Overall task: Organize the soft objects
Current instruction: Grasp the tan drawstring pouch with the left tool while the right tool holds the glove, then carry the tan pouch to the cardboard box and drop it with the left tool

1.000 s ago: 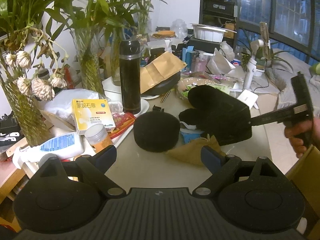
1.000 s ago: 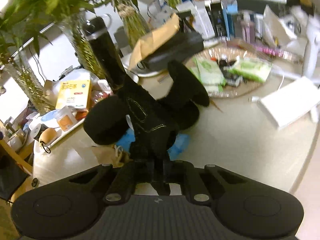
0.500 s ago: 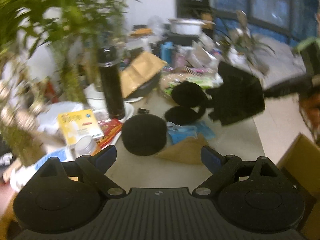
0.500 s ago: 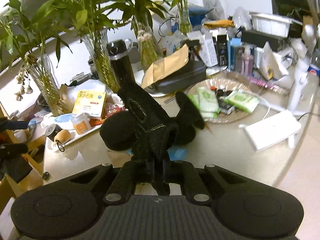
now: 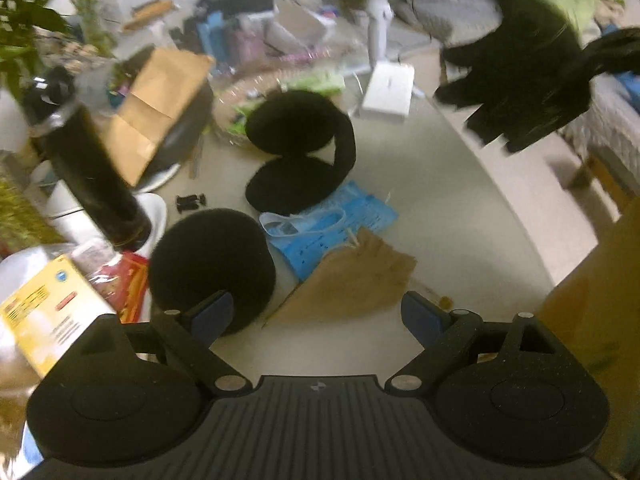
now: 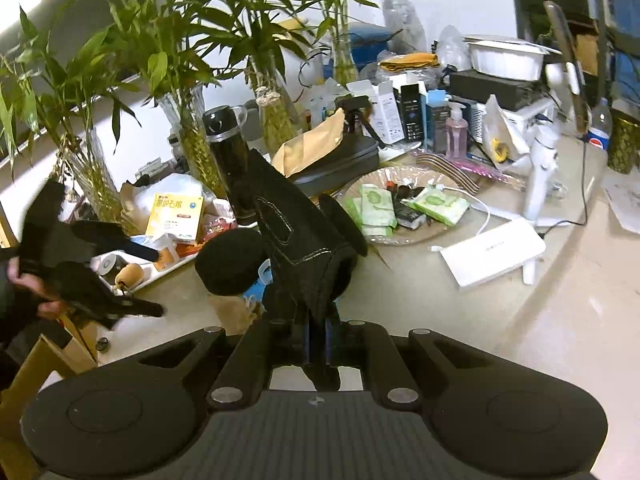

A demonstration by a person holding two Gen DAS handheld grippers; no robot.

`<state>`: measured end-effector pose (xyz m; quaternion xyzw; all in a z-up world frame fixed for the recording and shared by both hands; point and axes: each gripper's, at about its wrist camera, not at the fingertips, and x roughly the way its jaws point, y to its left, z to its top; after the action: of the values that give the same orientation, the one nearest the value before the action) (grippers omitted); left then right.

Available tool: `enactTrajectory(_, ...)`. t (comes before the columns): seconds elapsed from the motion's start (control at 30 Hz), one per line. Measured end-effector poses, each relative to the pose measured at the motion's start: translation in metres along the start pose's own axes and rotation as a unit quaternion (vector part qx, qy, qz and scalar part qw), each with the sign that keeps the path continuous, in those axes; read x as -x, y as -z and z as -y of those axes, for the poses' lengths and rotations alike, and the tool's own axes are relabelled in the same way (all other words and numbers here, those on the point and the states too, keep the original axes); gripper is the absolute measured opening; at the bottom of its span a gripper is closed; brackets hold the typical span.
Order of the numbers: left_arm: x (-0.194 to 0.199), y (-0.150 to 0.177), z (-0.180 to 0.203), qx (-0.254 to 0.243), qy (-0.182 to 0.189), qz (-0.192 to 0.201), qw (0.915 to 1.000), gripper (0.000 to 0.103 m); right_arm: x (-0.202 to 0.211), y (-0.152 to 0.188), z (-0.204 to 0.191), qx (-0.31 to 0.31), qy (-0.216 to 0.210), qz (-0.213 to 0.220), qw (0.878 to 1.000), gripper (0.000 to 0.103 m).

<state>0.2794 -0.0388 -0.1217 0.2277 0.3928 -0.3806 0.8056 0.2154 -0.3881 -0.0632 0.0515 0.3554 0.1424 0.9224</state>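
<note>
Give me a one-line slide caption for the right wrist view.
Right gripper shut on a black glove, lifted above a cluttered table; left gripper open alongside.

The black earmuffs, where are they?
In the left wrist view, the black earmuffs lie mid-table, between the blue packet and the clear tray.

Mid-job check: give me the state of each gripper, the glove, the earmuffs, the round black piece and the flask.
right gripper: shut on the black glove.
black glove: pinched at one edge, lifted clear of the table.
left gripper: open, nothing between its fingers.
black earmuffs: lying on the table, pads folded together.
round black soft piece: resting on the table beside the left fingertip.
black flask: upright, cap on.
</note>
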Motion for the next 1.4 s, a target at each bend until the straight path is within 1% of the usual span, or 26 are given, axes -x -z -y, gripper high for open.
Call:
enactTrajectory(0.07,-0.016,-0.002,-0.001,-0.011,0.005,-0.012,0.9999,0.089,0.006,0.003,0.003,-0.002,0.001,0.002,1.0,0.009)
enactTrajectory(0.1,-0.023,-0.003,0.0,-0.018,0.01,-0.016,0.9997,0.085,0.008,0.004,0.003,-0.003,0.001,0.003,1.0,0.009)
enactTrajectory(0.2,-0.042,-0.004,0.003,-0.037,0.025,-0.03,0.9985,0.077,0.008,0.007,0.004,-0.002,-0.003,0.001,1.0,0.009)
enactTrajectory(0.33,-0.06,-0.004,0.005,-0.056,0.034,-0.037,0.9972,0.073,0.008,0.007,0.005,0.001,-0.006,0.001,1.0,0.009)
enactTrajectory(0.43,-0.069,-0.005,0.005,-0.059,0.036,-0.033,0.997,0.072,0.009,0.007,0.008,-0.004,-0.009,0.004,1.0,0.009)
enactTrajectory(0.47,-0.071,-0.006,0.005,-0.06,0.036,-0.033,0.997,0.069,0.009,0.007,0.008,-0.007,-0.011,0.005,1.0,0.009)
enactTrajectory(0.5,-0.075,-0.007,0.005,-0.059,0.035,-0.035,0.997,0.063,0.009,0.007,0.009,-0.008,-0.014,0.005,1.0,0.009)
enactTrajectory(0.63,-0.083,-0.004,0.004,-0.048,0.046,-0.052,0.9964,0.044,0.006,0.008,0.009,-0.009,-0.014,0.007,1.0,0.009)
enactTrajectory(0.7,-0.084,-0.001,0.006,-0.049,0.049,-0.062,0.9956,0.017,0.005,0.009,0.009,-0.009,-0.014,0.008,1.0,0.009)
enactTrajectory(0.73,-0.083,0.0,0.007,-0.049,0.045,-0.064,0.9957,0.015,0.005,0.009,0.009,-0.008,-0.012,0.007,1.0,0.01)
enactTrajectory(0.77,-0.08,0.002,0.008,-0.051,0.045,-0.061,0.9958,0.008,0.005,0.01,0.008,-0.008,-0.012,0.007,1.0,0.01)
enactTrajectory(0.8,-0.077,0.002,0.008,-0.053,0.044,-0.059,0.9959,0.004,0.005,0.01,0.008,-0.009,-0.013,0.006,1.0,0.01)
enactTrajectory(0.9,-0.065,0.004,0.006,-0.039,0.037,-0.046,0.9975,0.002,0.005,0.009,0.007,-0.013,-0.013,0.006,1.0,0.009)
enactTrajectory(1.07,-0.035,0.003,0.006,-0.024,0.018,-0.019,0.9994,0.001,0.008,0.005,0.004,-0.019,-0.004,0.012,1.0,0.009)
enactTrajectory(1.4,0.029,0.001,0.02,0.007,-0.013,0.034,0.9993,0.001,0.024,-0.008,-0.006,-0.031,-0.013,0.03,0.999,0.009)
